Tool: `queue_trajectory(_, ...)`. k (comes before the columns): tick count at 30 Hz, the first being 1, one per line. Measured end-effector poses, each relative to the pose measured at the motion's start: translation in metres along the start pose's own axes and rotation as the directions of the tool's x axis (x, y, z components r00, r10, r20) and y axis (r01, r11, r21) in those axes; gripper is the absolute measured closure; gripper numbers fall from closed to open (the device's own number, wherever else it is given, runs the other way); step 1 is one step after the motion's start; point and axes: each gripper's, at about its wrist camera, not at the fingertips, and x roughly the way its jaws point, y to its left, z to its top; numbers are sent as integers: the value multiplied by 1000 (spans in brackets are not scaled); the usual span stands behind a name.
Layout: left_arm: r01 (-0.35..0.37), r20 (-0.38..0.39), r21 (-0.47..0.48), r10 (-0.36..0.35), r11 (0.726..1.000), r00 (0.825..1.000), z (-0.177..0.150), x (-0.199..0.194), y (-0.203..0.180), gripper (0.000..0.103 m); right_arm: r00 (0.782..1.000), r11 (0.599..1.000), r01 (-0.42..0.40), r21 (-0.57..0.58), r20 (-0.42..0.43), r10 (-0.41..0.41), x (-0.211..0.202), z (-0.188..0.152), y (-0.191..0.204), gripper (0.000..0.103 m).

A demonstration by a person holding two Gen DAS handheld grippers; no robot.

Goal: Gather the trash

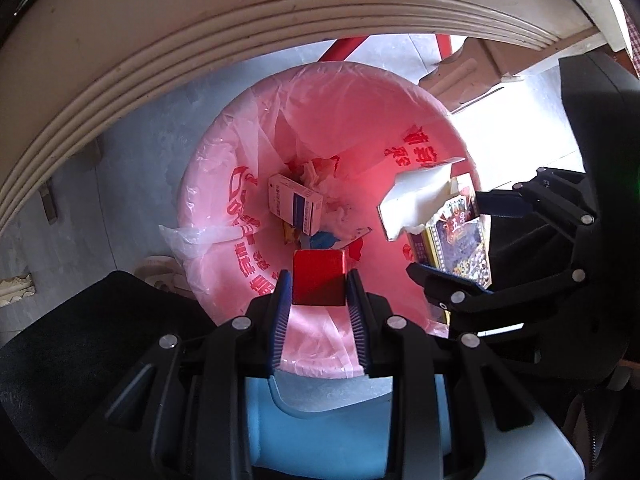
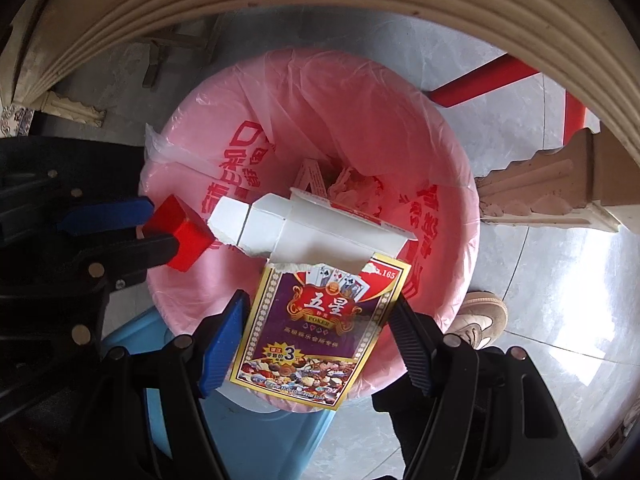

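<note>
Two pieces of trash hang over the pink-lined bin (image 1: 420, 128): the left hand-held gripper (image 1: 318, 280) is clamped narrowly on a red block (image 1: 319, 276), the right hand-held gripper (image 2: 320, 328) holds a torn playing-card box (image 2: 316, 332) (flap ripped open) between wide-set jaws.

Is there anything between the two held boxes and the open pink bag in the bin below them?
Nothing visible. The red box in the left gripper and the torn card box in the right gripper both hang over the open pink bag, with only trash lying at its bottom.
</note>
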Motion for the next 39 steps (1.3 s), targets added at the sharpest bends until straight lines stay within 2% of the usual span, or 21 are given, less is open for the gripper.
queue_trajectory(6, -13, 6, -3, 13, 1000, 1000, 3, 2, 0, 74, 1000, 1000, 8, -22, -9, -9, 4, 1, 2, 33)
queue_trajectory(8, -20, 9, -2, 20, 1000, 1000, 5, 0, -1, 62, 1000, 999, 19, -29, -11, -20, 5, 1, 4, 32)
queue_trajectory(9, -18, 11, -1, 18, 1000, 1000, 6, -1, -2, 53, 1000, 999, 26, -30, -14, -27, 7, 2, 4, 31)
queue_trajectory(10, -20, 13, -1, 20, 1000, 1000, 7, -2, -2, 49, 999, 999, 30, -28, -14, -30, 7, 2, 4, 27)
queue_trajectory(19, -89, 13, -3, 89, 996, 996, 11, -4, 2, 45, 999, 999, 34, 1, -6, -34, 7, 4, -2, 22)
queue_trajectory(24, -93, 34, 8, 93, 996, 995, 10, -9, -3, 44, 998, 998, 55, -7, 2, -55, 2, 2, 0, 22)
queue_trajectory(31, -137, 120, -7, 137, 991, 983, 0, -37, -14, 44, 994, 995, 97, 12, 57, -98, -24, -13, 4, 22)
queue_trajectory(35, -147, 208, -39, 152, 988, 966, -6, -69, -22, 43, 984, 993, 105, 61, 140, -113, -55, -25, 5, 22)
queue_trajectory(36, -142, 235, -52, 150, 989, 960, -8, -79, -25, 39, 981, 992, 103, 76, 159, -114, -62, -29, 5, 22)
queue_trajectory(39, -129, 303, -68, 143, 989, 942, -15, -105, -35, 36, 962, 984, 102, 143, 239, -135, -93, -43, 1, 22)
